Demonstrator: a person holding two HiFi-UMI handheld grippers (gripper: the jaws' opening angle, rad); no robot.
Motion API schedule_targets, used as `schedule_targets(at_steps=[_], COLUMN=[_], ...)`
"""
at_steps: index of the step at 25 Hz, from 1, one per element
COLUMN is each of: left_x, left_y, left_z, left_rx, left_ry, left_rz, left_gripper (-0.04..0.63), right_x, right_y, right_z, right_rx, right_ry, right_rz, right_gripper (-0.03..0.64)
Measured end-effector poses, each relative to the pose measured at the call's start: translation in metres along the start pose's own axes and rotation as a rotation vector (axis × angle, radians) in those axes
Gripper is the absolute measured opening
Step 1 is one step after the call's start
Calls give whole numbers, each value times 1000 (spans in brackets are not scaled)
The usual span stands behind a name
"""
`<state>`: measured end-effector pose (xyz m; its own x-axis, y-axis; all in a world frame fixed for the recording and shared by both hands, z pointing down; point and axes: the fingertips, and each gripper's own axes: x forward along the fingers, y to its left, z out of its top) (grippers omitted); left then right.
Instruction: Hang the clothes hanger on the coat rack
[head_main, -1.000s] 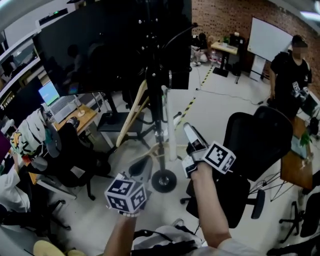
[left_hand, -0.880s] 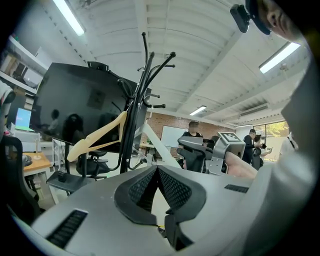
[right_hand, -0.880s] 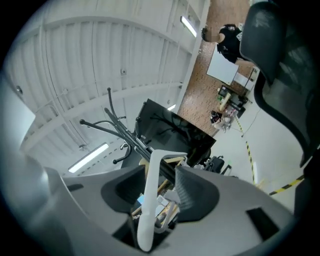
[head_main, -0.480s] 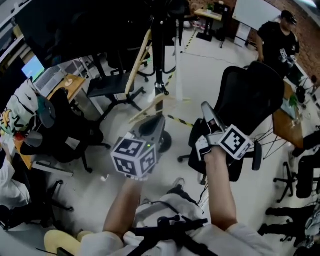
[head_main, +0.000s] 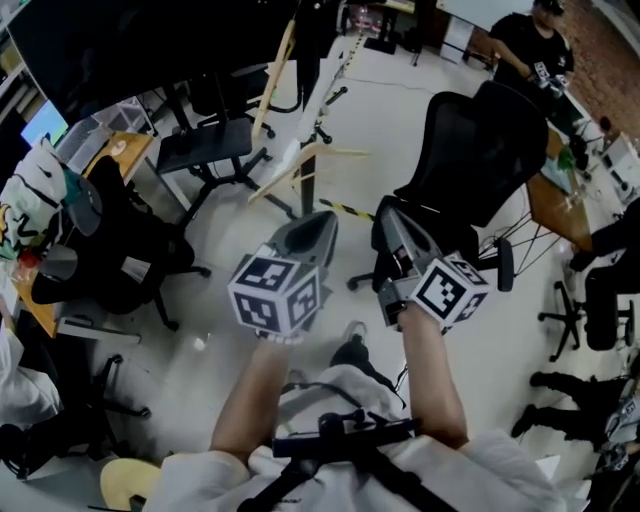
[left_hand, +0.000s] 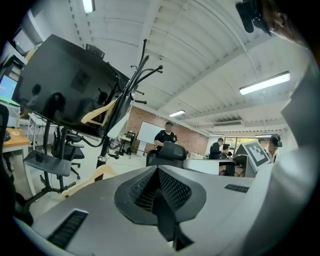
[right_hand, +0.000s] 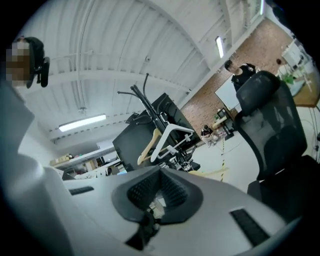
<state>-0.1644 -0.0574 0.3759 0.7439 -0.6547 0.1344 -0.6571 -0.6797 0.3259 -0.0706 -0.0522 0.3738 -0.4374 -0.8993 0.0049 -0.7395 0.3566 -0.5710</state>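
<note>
Wooden clothes hanger (head_main: 290, 172) sits low beside the pole of the coat rack (head_main: 303, 50), ahead of both grippers and well apart from them. I cannot tell whether it hooks on a lower peg or only leans there. Neither claw touches it.

Higher on the rack a second wooden hanger (right_hand: 148, 145) hangs from an upper peg, and a white hanger (right_hand: 161, 140) hangs just beside it.

In the head view, the left gripper (head_main: 318, 225) is held out in front of the person's body, pointing towards the rack base. Its marker cube faces the camera. In the left gripper view its two jaws stand together: the ribbed pads meet along a dark seam with nothing between them. Beyond their tips are the rack and the low hanger.

The right gripper (head_main: 395, 225) is held out alongside it, near but not touching, with its tip over the seat edge of a black office chair (head_main: 480, 150). In the right gripper view its jaws are also brought fully together and clamp nothing. Only the background room shows through the small recess behind the pads. Both claws are therefore closed and empty.

Two bare forearms reach out from the bottom of the head view to carry the grippers. Another person (head_main: 525, 40) in dark clothes stands at the far side of the room by a desk.
</note>
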Motion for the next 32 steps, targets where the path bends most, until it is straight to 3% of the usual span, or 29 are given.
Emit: schedule_targets(at_steps=[11,22,32], left_x=[-18,-9,5], left_y=[-5,4,12], left_z=[8,18,20], left_rx=[31,39,26], left_ry=[-5,-6,-6], left_rz=[-5,15,22], left_gripper=[-8,-8,-8], right_x=[3,15,25], right_y=[25,17,7], right_z=[-4,-4,-1], right_rx=[-20,-202,-203], right_ry=[-16,42,63], right_rz=[17,-26,-20], right_gripper=[2,3,3])
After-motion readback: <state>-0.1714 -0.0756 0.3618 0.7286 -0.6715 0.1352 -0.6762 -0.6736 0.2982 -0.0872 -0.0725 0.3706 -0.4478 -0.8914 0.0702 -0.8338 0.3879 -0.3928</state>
